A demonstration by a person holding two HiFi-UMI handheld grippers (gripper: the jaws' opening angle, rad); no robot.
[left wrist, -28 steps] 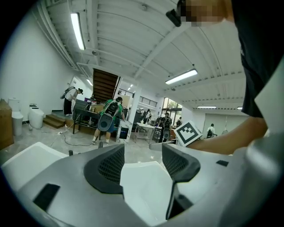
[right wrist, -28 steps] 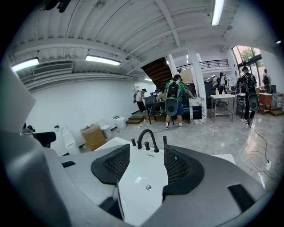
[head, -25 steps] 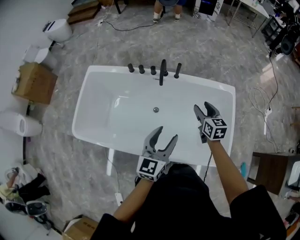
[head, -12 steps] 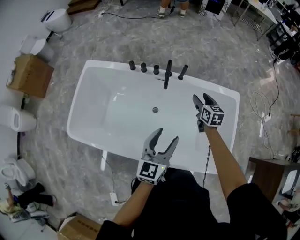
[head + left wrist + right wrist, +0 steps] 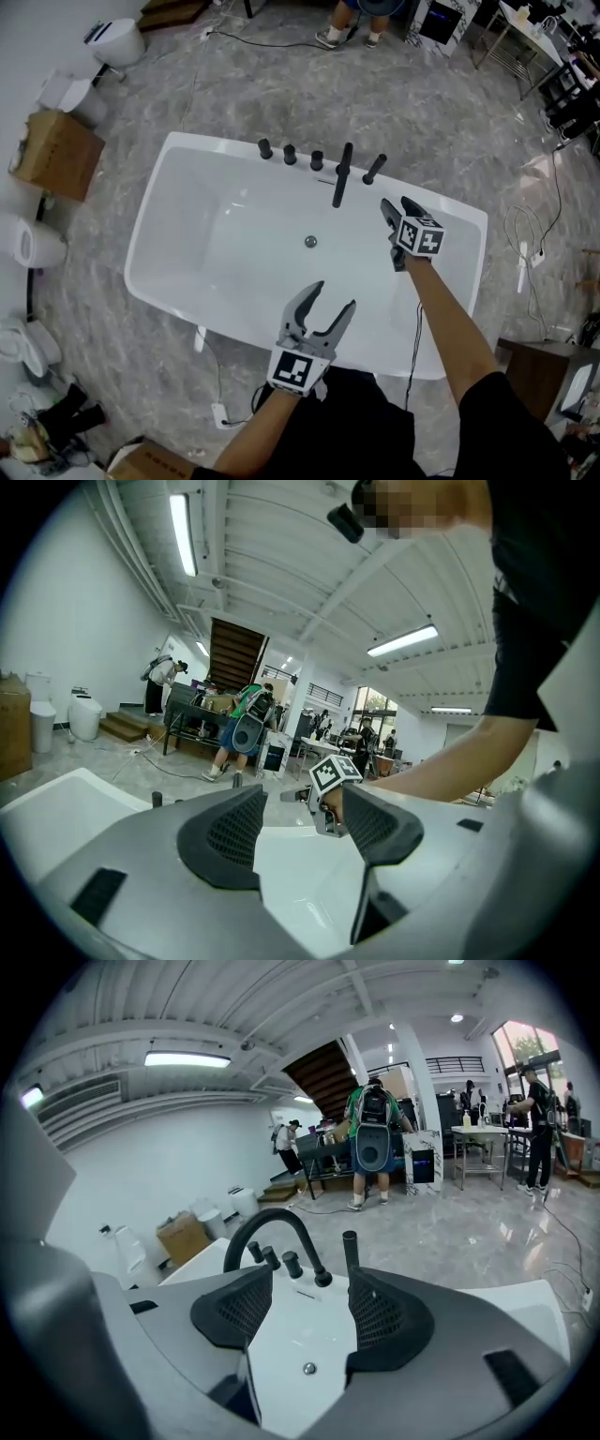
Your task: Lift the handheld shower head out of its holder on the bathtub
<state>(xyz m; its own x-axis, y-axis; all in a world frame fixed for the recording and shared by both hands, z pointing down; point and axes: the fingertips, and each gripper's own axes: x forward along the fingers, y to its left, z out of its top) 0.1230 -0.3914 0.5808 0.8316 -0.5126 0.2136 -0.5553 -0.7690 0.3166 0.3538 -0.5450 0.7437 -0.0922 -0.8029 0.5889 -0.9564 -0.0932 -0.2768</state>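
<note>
The handheld shower head [image 5: 374,169] is a black rod that stands in its holder on the far rim of the white bathtub [image 5: 216,142], right of the black curved spout [image 5: 343,174] and three black knobs [image 5: 290,154]. My right gripper [image 5: 397,208] hovers over the tub just short of the shower head, open; its jaws have just been opening, with nothing between them. In the right gripper view the shower head [image 5: 350,1251] and spout [image 5: 272,1230] show beyond the gripper [image 5: 309,1309]. My left gripper [image 5: 332,295] is open and empty over the near part of the tub.
A cardboard box [image 5: 47,155] and white toilets [image 5: 117,42] stand left of the tub on the marble floor. Cables [image 5: 525,234] lie at the right, by a dark cabinet [image 5: 544,361]. A person's feet [image 5: 347,37] show beyond the tub.
My right gripper has moved forward over the tub, closer to the shower head. The left gripper has moved a little farther in over the near rim.
</note>
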